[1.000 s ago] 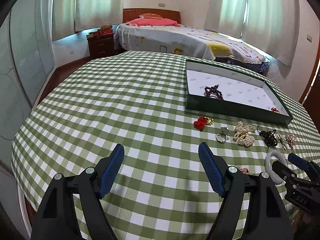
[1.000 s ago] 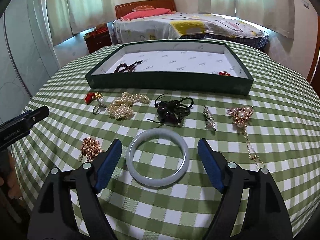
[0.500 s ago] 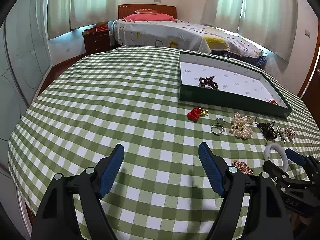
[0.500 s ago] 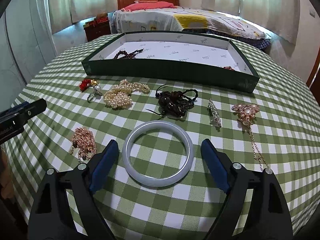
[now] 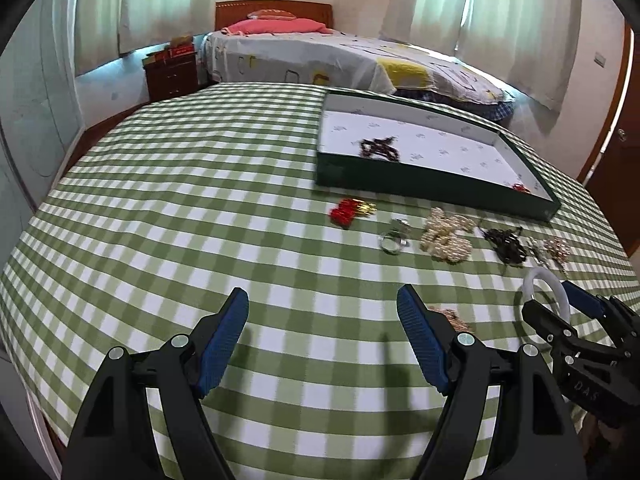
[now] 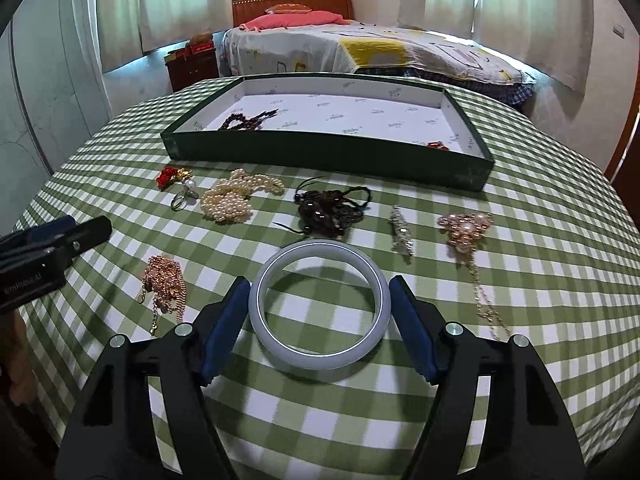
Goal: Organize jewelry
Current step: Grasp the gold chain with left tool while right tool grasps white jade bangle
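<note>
The right tool [image 6: 320,312] is closing around the pale bangle [image 6: 320,306] to lift it trayward; the left tool [image 5: 322,336] hangs wide, empty.

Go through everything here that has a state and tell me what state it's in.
Right claw: closing around the pale bangle, which lies on the table.
Left claw: open, nothing between its pads.
Green tray: lidless, holding a dark bead string and a red piece.
Pearl strand: heaped on the table.
</note>
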The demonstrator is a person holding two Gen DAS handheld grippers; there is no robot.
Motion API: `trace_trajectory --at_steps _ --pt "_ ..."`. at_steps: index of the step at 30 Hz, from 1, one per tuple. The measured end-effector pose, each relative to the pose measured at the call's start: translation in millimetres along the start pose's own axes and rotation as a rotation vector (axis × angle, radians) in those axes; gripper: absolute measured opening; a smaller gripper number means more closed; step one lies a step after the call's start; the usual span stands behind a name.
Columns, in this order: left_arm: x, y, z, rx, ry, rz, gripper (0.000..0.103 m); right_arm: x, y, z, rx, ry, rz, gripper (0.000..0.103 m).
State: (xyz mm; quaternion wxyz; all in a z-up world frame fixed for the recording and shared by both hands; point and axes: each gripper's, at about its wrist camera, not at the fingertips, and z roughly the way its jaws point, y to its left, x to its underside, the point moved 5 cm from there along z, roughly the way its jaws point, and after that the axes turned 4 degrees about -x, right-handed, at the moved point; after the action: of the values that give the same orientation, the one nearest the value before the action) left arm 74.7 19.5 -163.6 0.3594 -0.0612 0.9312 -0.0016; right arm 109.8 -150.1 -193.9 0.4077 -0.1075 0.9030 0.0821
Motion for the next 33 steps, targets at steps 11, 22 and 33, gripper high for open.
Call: trace_trajectory --at_steps 11,22,33 --pt "10 -43 6 0.064 0.034 0.078 0.074 0 -19 -17 0.001 -0.039 0.03 0.069" --pt "17 -66 12 0.081 0.053 0.166 0.047 4 -28 -18 -0.015 -0.042 0.069 0.069" --pt "17 -71 2 0.133 0.006 0.186 0.014 5 -25 -16 -0.02 -0.04 0.067 0.069"
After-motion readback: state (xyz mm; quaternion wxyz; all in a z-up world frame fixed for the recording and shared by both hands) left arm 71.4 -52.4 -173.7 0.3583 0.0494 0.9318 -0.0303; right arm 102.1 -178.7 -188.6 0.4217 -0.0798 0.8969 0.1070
